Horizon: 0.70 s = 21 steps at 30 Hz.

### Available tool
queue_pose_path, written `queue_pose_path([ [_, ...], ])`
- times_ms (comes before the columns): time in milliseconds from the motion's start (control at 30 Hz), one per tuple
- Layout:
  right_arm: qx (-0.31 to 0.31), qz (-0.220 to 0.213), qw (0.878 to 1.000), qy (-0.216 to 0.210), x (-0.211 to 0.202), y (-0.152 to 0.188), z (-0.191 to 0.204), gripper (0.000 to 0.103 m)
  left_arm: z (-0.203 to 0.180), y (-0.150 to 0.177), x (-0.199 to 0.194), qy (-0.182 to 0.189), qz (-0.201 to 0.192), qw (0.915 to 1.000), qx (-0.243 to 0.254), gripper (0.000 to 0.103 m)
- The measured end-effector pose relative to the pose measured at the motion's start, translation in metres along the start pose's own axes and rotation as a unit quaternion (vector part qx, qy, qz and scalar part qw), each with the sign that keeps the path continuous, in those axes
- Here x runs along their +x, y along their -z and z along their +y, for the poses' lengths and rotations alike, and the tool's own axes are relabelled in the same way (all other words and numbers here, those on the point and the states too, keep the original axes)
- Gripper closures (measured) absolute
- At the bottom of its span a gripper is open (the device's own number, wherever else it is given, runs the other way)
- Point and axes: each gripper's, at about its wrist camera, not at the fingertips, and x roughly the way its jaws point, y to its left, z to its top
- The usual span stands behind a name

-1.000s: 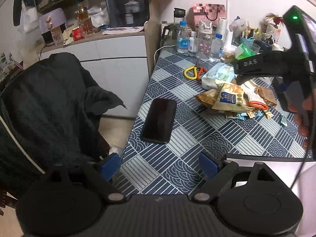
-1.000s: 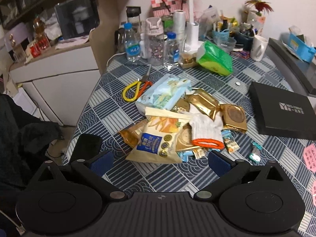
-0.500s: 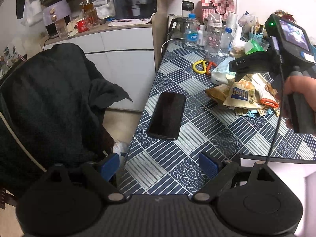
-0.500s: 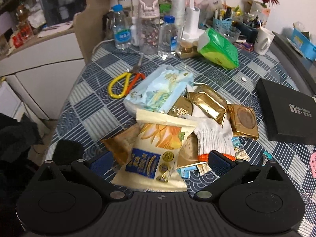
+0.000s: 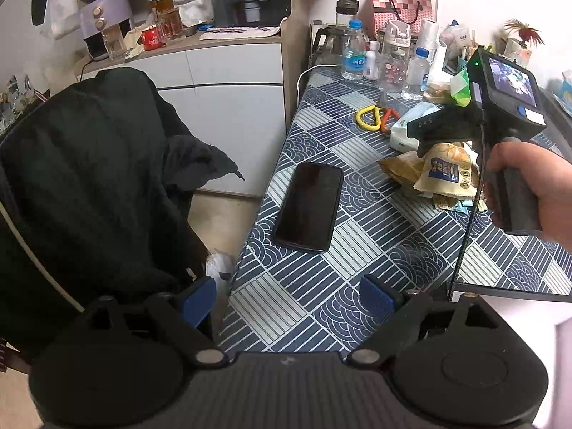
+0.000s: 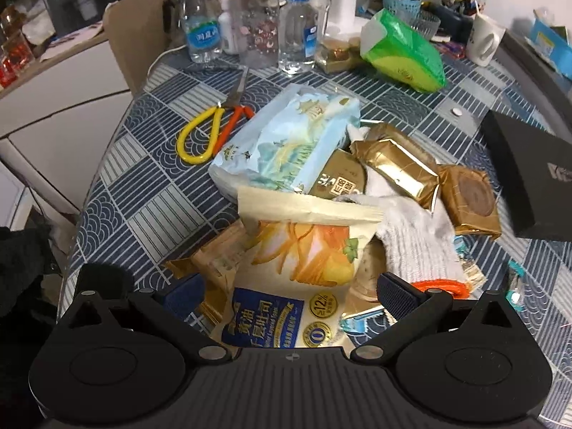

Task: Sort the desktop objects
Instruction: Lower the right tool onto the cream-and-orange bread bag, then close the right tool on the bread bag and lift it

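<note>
Right gripper (image 6: 289, 295) hovers low with jaws spread wide, the cream snack bag (image 6: 286, 279) lying between its fingers but not yet clamped. Left gripper (image 5: 287, 295) is likewise wide and empty, held back at the near desk (image 5: 357, 250) edge, short of the black phone (image 5: 309, 207). Step in hand: approach for the first pick from the pile. Next move, as judged: lower slightly and close on the bag alone, avoiding the white glove (image 6: 411, 239) beside it. Beyond lie gold packets (image 6: 397, 164), a tissue pack (image 6: 286, 143) and scissors (image 6: 211, 132).
</note>
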Motion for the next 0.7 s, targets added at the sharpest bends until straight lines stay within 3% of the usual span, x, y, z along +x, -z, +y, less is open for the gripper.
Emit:
queue_pose_path([
  [367, 0.022, 0.015, 1.000, 0.015, 0.027, -0.002, 0.002, 0.001, -0.001, -0.002, 0.004, 0.003, 0.004, 1.0000, -0.004, 0.000],
  [567, 0.031, 0.020, 0.999, -0.011, 0.035, 0.003, -0.001, 0.007, -0.007, -0.001, 0.002, 0.006, 0.004, 1.0000, -0.002, 0.000],
  [600, 0.030, 0.017, 0.999, -0.012, 0.035, 0.003, 0.000, 0.009, -0.008, -0.001, 0.002, 0.007, 0.003, 1.0000, 0.001, 0.000],
  [633, 0.025, 0.012, 1.000, -0.014, 0.034, 0.003, 0.001, 0.019, -0.010, -0.001, 0.001, 0.008, 0.003, 1.0000, 0.003, 0.000],
  [667, 0.020, 0.006, 1.000, -0.011, 0.031, 0.003, 0.002, 0.037, -0.012, -0.001, 0.000, 0.008, 0.003, 1.0000, 0.004, 0.000],
  [700, 0.014, -0.001, 1.000, -0.006, 0.028, 0.002, 0.003, 0.039, -0.013, 0.000, -0.001, 0.009, 0.003, 0.9999, 0.005, 0.000],
])
